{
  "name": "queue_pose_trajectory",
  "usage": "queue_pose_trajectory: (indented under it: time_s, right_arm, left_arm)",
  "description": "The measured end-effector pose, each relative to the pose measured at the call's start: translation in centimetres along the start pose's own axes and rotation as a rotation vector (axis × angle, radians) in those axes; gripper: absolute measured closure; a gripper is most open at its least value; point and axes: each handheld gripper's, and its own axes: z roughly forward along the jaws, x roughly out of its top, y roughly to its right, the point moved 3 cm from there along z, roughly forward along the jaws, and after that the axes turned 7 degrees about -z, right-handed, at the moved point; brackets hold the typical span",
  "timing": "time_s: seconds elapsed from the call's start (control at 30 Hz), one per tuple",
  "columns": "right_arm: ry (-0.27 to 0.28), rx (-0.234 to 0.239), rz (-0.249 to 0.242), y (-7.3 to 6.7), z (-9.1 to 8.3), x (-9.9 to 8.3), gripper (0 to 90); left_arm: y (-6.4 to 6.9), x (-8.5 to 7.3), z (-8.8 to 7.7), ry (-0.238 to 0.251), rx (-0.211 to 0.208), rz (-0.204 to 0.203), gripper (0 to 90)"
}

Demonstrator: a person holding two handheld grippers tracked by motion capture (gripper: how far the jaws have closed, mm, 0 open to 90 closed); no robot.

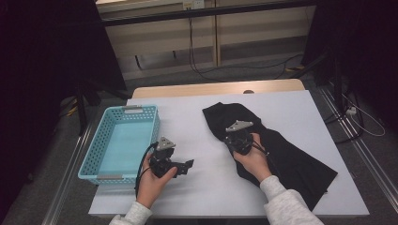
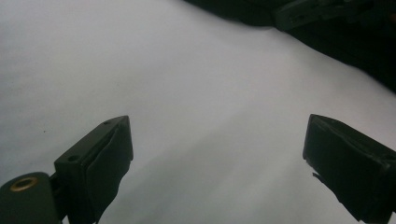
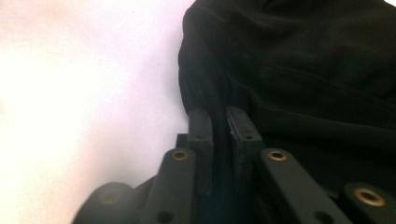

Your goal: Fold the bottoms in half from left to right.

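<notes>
A black garment (image 1: 281, 150) lies spread on the right half of the white table cover (image 1: 202, 187). My right gripper (image 1: 237, 140) is down on the garment's left edge. In the right gripper view its jaws (image 3: 219, 116) are nearly together, with a fold of the black cloth (image 3: 303, 70) pinched between the pads. My left gripper (image 1: 187, 165) rests low over bare cover beside the basket and points right. Its jaws (image 2: 215, 154) stand wide apart with nothing between them. In the left gripper view, the garment (image 2: 355, 46) lies farther off.
A light blue plastic basket (image 1: 94, 150) stands at the table's left edge, with nothing in it. Bare wood shows along the far edge of the table (image 1: 211, 88). Cables run over the floor beyond it.
</notes>
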Motion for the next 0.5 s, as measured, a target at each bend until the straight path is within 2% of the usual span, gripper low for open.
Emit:
queue_pose_trajectory:
  time_s: [0.13, 0.3, 0.4, 0.5]
  right_arm:
    - [0.001, 0.002, -0.018, 0.07, -0.08, 0.03, 85.7]
    - [0.000, 0.026, -0.022, -0.05, -0.29, 0.08, 86.4]
    - [-0.004, 0.030, -0.063, -0.35, -0.39, 0.11, 86.4]
    - [-0.002, 0.036, -0.070, -0.64, -0.61, 0.10, 86.6]
  left_arm:
    - [0.02, 0.01, 0.00, -0.001, -0.002, 0.003, 8.4]
    - [-0.12, 0.05, -0.09, 0.003, 0.003, -0.001, 8.4]
    - [-0.27, 0.04, -0.23, 0.004, 0.005, -0.009, 8.3]
    - [-0.25, 0.11, -0.32, 0.006, 0.004, -0.007, 8.3]
